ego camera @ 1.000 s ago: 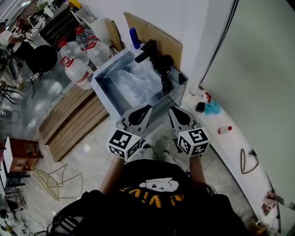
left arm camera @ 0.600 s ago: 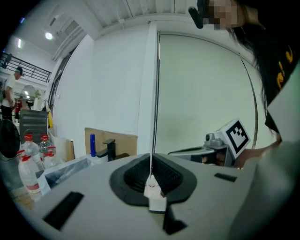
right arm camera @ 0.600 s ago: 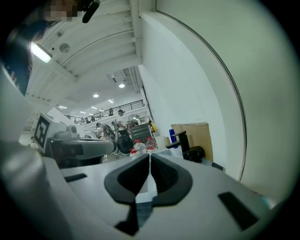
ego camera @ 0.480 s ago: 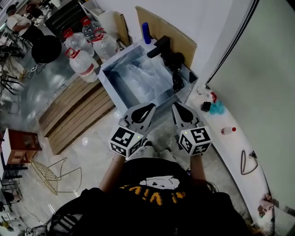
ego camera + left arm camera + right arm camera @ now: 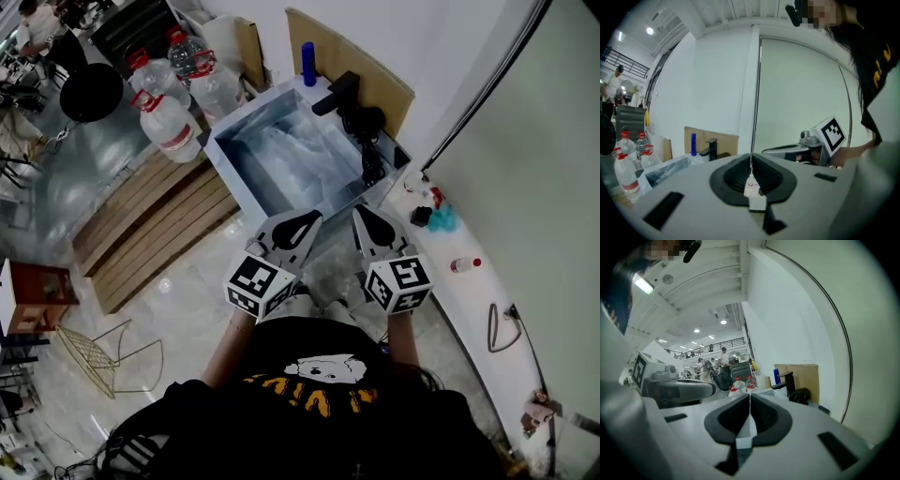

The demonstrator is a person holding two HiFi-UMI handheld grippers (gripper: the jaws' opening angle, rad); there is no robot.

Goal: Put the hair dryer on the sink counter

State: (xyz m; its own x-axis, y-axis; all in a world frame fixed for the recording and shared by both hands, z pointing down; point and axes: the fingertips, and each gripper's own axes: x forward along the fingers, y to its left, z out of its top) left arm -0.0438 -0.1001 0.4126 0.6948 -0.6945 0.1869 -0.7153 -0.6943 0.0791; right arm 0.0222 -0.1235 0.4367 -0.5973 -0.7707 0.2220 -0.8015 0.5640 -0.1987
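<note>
dryer lies on the counter rn: right edge, nr the back-right corner, just beside the faucet. So it sits where the task wants it; can't tell if the task put it there. Long axis runs along that right edge, back to front. It's small + dark in head view, so can't tell nozzle end from handle end.

left gripper: jaws pressed together, nothing btwn them. right gripper: same, pressed together, empty. Both hover side by side off the counter's front edge, pointing over the basin.

Key relation: dryer is roughly straight ahead of the right gripper in head view, and a bit right of its jaw line in right gripper view. The left gripper lines up w/ the basin middle instead, so the right gripper is nearer.

Scene fits 2 cases: dryer set down + grippers clear of it, or dryer lying there ahead of a pickup. My guess: if a grab is wanted, it's the right gripper's job, closing across the long axis.
</note>
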